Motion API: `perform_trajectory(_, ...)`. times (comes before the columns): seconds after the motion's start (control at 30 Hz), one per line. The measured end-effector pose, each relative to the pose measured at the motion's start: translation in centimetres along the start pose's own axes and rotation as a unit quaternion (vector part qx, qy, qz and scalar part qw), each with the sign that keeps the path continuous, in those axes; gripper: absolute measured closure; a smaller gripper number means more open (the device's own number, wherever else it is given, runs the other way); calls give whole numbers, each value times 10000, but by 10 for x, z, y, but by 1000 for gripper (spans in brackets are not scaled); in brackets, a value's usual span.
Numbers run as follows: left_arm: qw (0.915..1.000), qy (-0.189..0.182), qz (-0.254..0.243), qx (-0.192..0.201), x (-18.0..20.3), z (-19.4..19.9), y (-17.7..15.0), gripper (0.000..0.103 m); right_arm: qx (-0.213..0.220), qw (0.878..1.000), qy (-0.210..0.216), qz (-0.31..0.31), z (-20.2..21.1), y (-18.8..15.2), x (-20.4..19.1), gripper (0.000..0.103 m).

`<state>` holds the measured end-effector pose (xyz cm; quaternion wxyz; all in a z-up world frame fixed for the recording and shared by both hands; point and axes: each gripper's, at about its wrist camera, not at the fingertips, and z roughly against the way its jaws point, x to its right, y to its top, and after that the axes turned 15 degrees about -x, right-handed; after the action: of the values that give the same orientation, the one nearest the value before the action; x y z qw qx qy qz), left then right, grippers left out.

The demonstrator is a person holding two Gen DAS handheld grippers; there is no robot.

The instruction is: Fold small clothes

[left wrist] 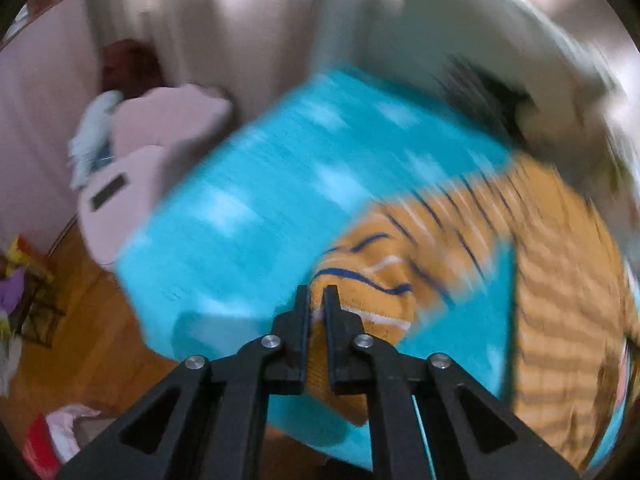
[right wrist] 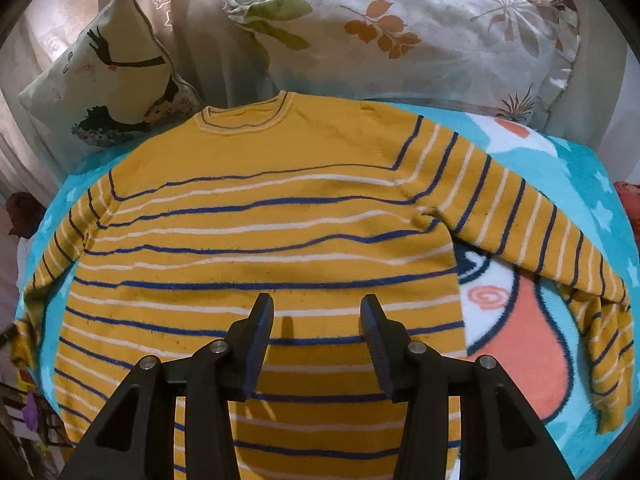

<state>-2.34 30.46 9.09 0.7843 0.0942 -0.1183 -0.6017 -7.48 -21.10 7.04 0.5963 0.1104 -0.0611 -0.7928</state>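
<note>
— Where's the sweater (right wrist: 264, 216)?

— Spread flat, front up, on the turquoise blanket (right wrist: 592, 184) on the bed, neck toward the leaf-print pillow (right wrist: 400, 32) and the small bird cushion (right wrist: 108, 76). Both sleeves lie out to the sides.

— And the right tongs (right wrist: 317, 312)?

— Hovering over the lower body of it, fingers wide apart, nothing between them.

— The left tongs (left wrist: 316, 300)?

— That view is blurred, but the fingers are pinched narrow on a yellow striped edge of the sweater (left wrist: 360, 280), near the blanket's (left wrist: 256, 216) side, above wooden floor (left wrist: 92, 320).
</note>
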Motion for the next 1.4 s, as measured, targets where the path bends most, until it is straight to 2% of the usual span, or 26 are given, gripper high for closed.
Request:
perform_trajectory(0.1,9975,98,634,290,-42,18,31,96,-20,9999,-11,-98,-2,0,2,54)
perform_trajectory(0.17,9939,478,840,530,-52,29,44,96,-54,9998,-9,-173,-4,0,3,54)
perform_trajectory(0.2,9929,527,883,597,-54,33,47,94,-57,9998,-3,-198,-5,0,4,54)
perform_trajectory(0.23,9931,425,895,625,-54,35,51,86,-51,9998,1,-218,-5,0,5,54)
perform_trajectory(0.27,9936,323,881,628,-52,36,52,73,-35,9997,-15,-239,-4,-1,5,54)
perform_trajectory(0.33,9947,195,787,631,-39,37,50,61,-9,9996,-59,-268,-4,-1,5,54)
perform_trajectory(0.4,9974,34,369,621,-8,36,47,60,-13,9995,-64,-316,-5,-1,7,54)
perform_trajectory(0.47,9983,-102,44,573,17,33,43,49,-2,9993,-72,-376,-5,-2,8,54)
perform_trajectory(0.5,9983,-210,-93,537,31,30,41,47,-3,9992,-77,-394,-5,-2,9,54)
perform_trajectory(0.63,9943,-642,-817,221,98,10,26,45,-30,9991,-95,-404,-5,-8,8,54)
perform_trajectory(0.7,9898,-789,-1184,-3,131,-1,15,45,-71,9991,-124,-388,-6,-13,7,54)
perform_trajectory(0.8,9785,-1059,-1742,-300,175,-9,-11,45,-111,9991,-139,-376,-6,-21,10,54)
perform_trajectory(0.9,9638,-1231,-2314,-491,210,-14,-44,45,-172,9993,-57,-331,-7,-30,15,54)
perform_trajectory(0.97,9558,-1202,-2622,-577,223,-19,-64,45,-216,9994,-34,-255,-7,-34,18,54)
perform_trajectory(1.13,9518,-689,-2914,-662,224,-32,-102,45,-361,9992,52,-171,-10,-45,29,53)
perform_trajectory(1.2,9526,-457,-2902,-791,215,-37,-117,45,-446,9989,62,-130,-13,-49,34,52)
perform_trajectory(1.33,9555,-235,-2838,-774,196,-30,-135,44,-508,9987,102,-22,-16,-56,37,48)
perform_trajectory(1.4,9602,-112,-2669,-813,186,-27,-139,44,-499,9986,145,82,-17,-58,34,42)
